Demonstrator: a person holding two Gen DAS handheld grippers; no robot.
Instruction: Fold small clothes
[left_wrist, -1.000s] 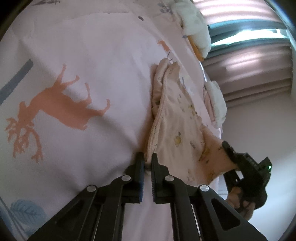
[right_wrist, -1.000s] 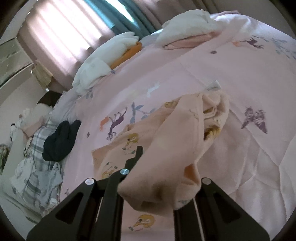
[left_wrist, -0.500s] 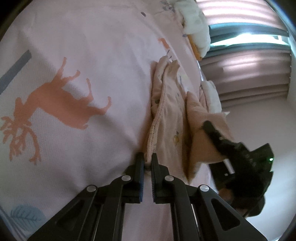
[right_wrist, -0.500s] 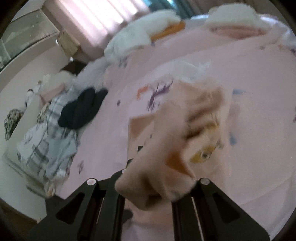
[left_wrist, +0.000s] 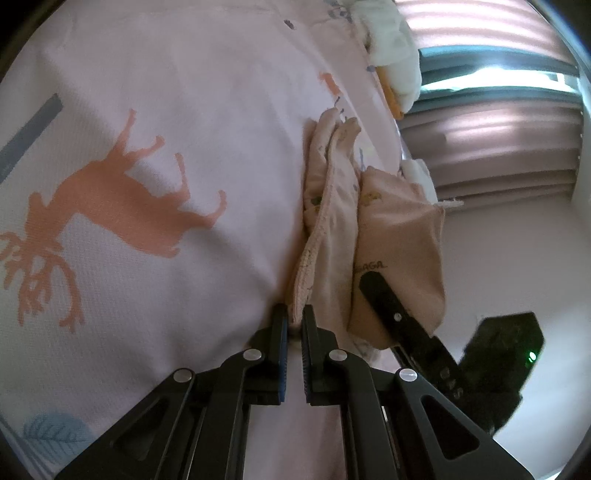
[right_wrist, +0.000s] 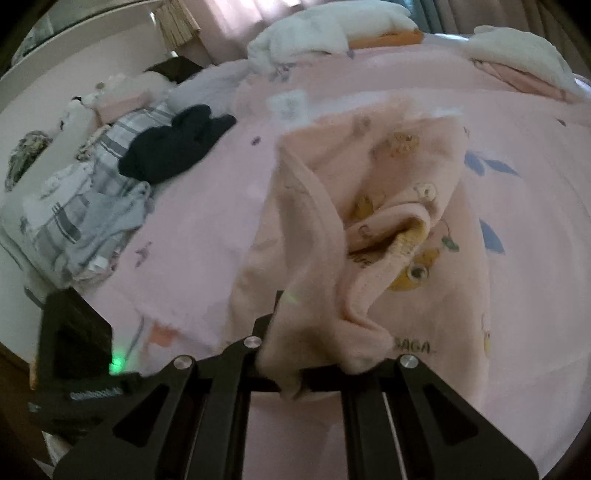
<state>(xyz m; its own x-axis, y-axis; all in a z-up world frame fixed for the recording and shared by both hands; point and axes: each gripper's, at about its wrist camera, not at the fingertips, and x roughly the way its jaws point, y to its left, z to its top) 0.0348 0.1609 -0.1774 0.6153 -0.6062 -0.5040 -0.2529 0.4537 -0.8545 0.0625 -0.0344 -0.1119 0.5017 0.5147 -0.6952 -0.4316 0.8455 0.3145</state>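
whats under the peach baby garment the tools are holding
The pink printed bedspread lies under the peach garment. Whatever is beneath its folded layers is covered.

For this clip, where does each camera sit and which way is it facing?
Left wrist: rides the left tongs, looking down along them at the pink bedspread with its deer print; they pinch the peach garment; the right tongs enter from the right.
Right wrist: rides the right tongs, facing across the bed toward the pillows and a dark garment; peach cloth drapes over them.
Shared: the peach garment, the bedspread, and each view shows the other tool.
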